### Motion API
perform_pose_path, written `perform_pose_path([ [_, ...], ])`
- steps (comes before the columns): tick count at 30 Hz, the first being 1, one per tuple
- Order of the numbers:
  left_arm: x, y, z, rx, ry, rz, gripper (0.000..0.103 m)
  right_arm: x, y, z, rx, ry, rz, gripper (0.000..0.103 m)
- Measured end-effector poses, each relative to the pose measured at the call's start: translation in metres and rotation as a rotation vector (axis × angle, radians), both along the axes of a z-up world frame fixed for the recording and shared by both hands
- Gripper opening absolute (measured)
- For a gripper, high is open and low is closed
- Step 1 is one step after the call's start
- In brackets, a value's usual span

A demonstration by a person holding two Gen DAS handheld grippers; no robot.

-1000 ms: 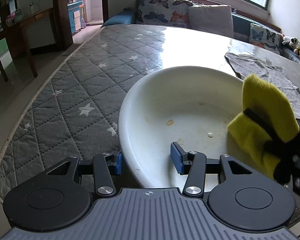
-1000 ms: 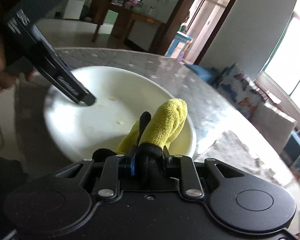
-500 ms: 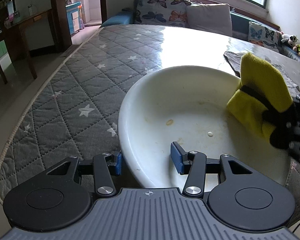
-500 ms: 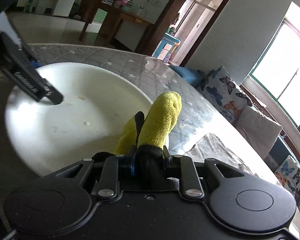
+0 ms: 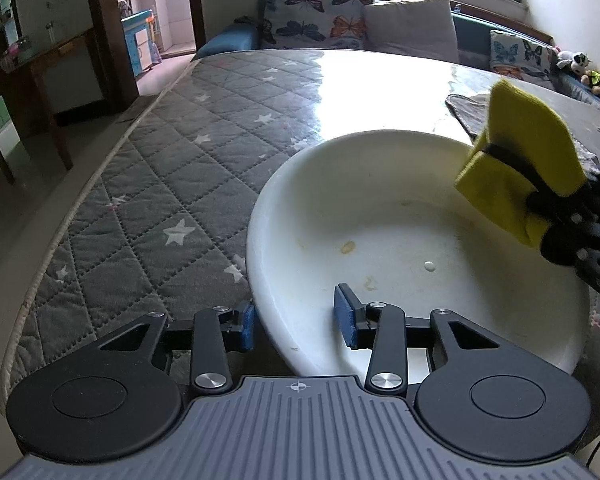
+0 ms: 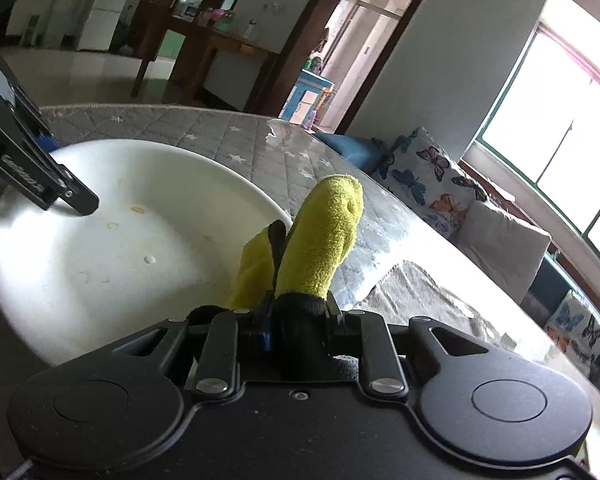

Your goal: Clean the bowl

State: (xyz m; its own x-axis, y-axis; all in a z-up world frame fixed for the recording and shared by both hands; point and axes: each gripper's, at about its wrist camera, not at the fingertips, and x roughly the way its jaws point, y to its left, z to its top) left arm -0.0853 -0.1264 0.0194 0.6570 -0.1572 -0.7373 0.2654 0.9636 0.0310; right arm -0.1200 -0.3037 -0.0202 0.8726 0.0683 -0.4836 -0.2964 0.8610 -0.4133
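A wide white bowl (image 5: 384, 204) sits on the quilted table, with brownish spots (image 5: 348, 246) and a pale drop (image 5: 429, 266) on its floor. My left gripper (image 5: 296, 320) is open and straddles the near rim, one blue pad outside and one inside. My right gripper (image 6: 296, 314) is shut on a folded yellow cloth (image 6: 324, 232) with a black band. That cloth (image 5: 520, 164) hangs above the bowl's far right rim, clear of the surface. In the right wrist view the bowl (image 6: 100, 280) lies to the left, with a left finger (image 6: 74, 196) over its rim.
A grey rag (image 5: 470, 114) lies on the table behind the bowl (image 6: 416, 292). The star-patterned table cover (image 5: 160, 200) ends at a curved edge on the left. Butterfly cushions (image 5: 316, 16) line a bench past the table's far side.
My right gripper has lifted the yellow cloth up and back from inside the bowl toward its far right rim. My left gripper has stayed on the near rim.
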Motion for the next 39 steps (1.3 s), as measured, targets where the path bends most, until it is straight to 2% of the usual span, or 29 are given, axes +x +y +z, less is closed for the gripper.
perform_pose_path([
  [6,0.001,0.002,0.001,-0.008,0.003,-0.004,0.039,-0.021,-0.012,0.006,0.121,-0.003,-0.060,0.023],
  [11,0.000,0.002,0.000,-0.008,0.004,-0.010,0.039,-0.018,-0.025,0.010,0.199,0.009,-0.099,0.023],
  [22,-0.004,0.000,-0.002,-0.006,-0.005,-0.030,0.042,0.008,-0.017,0.010,0.160,0.009,-0.099,0.023],
  [39,-0.003,0.003,-0.005,-0.026,-0.003,-0.050,0.044,0.041,-0.003,0.011,0.032,0.028,-0.027,0.023],
])
